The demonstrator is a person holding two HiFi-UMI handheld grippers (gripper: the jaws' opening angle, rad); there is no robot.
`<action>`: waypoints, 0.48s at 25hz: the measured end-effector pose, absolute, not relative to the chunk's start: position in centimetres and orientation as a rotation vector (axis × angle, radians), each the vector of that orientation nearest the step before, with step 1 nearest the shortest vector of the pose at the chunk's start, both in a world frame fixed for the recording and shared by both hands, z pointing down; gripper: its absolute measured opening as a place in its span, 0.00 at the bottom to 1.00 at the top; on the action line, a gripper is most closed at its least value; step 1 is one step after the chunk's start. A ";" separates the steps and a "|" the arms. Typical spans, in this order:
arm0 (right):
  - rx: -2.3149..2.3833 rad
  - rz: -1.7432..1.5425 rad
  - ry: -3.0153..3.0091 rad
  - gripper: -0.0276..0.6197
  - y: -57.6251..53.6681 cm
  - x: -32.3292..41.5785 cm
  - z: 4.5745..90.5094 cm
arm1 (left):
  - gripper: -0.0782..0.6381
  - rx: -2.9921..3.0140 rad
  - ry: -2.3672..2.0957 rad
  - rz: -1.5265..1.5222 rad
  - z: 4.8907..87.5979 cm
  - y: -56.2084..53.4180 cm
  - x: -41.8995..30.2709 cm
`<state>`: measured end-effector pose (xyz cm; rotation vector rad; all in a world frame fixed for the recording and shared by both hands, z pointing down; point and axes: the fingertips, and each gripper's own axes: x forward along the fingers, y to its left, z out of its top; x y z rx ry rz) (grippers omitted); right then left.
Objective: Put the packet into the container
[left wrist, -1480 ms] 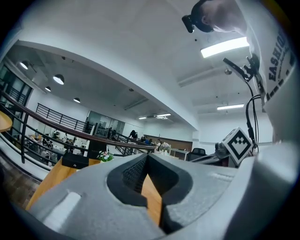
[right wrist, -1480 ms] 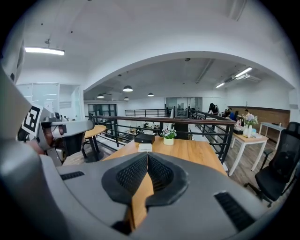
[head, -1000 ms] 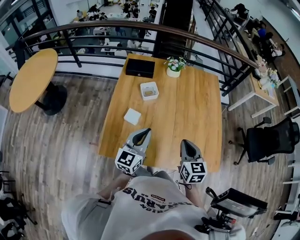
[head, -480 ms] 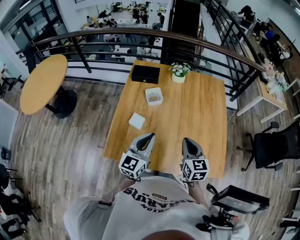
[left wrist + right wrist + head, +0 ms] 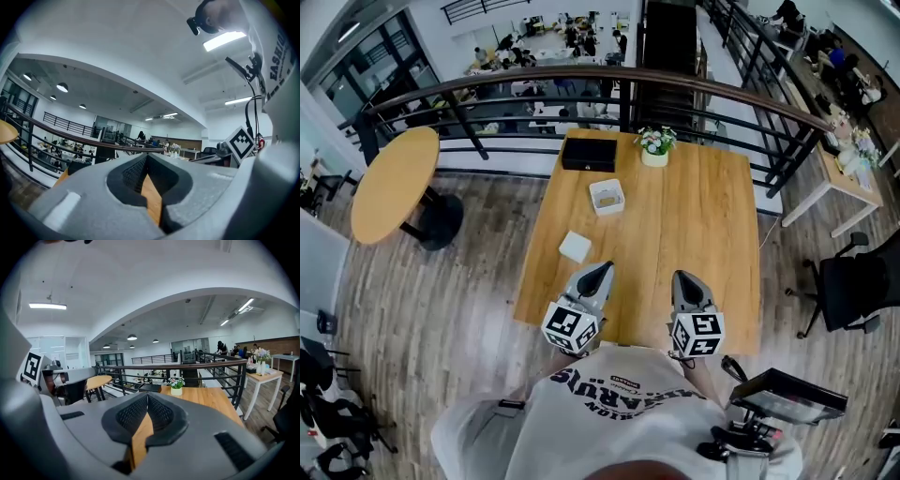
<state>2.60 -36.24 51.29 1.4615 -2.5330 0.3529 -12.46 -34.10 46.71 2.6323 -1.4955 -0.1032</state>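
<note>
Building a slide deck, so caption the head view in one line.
Person holds left gripper and right gripper, both shut, over a wooden table; white packet and container lie ahead.

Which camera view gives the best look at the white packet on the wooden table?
The head view. There the white packet lies flat and uncovered on the wooden table, just ahead of the left gripper. Neither gripper view shows it: each gripper's own body fills the lower picture, hiding the near tabletop.
</note>
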 end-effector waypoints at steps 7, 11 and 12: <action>1.436 0.355 -2.526 0.06 -36.7 3.2 52.1 | 0.11 2.581 -1.507 -0.105 47.7 -34.8 -12.2; 1.422 0.363 -2.530 0.06 -36.9 3.1 52.3 | 0.11 2.554 -1.538 -0.025 48.7 -35.2 -12.6; 1.419 0.362 -2.532 0.06 -37.0 3.1 52.5 | 0.11 2.545 -1.546 0.001 49.1 -35.4 -12.8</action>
